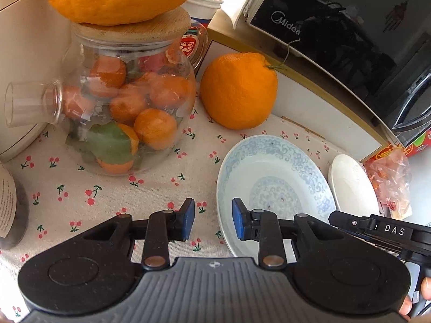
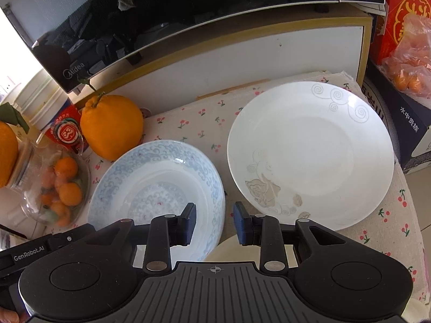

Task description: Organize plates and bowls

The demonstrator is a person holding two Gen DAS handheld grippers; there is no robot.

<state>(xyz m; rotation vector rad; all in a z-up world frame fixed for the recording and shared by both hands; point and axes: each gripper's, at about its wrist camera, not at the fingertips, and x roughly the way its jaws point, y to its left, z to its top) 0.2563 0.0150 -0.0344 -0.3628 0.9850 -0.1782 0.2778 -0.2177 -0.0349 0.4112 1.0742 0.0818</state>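
Cherry-print tablecloth (image 2: 188,118), blue-patterned plate (image 2: 150,177) under right claw (image 2: 214,224)

Tablecloth (image 1: 80,188): cream w/ small red cherries, green stems. Blue-pattern plate (image 2: 161,167): pale white-blue w/ blue scroll band round rim & blue medallion in centre. White plate (image 2: 309,156): plain white w/ grey spiral swirls at top edge, beige-grey rose motif at lower left. Big orange (image 1: 238,90): bright orange, green stem. Glass jar (image 1: 126,118): clear, small orange fruits & green leaves inside; lid (image 1: 140,28) light wood. Gripper pads (image 1: 188,219): blue on black. Microwave (image 1: 350,32): glossy black.
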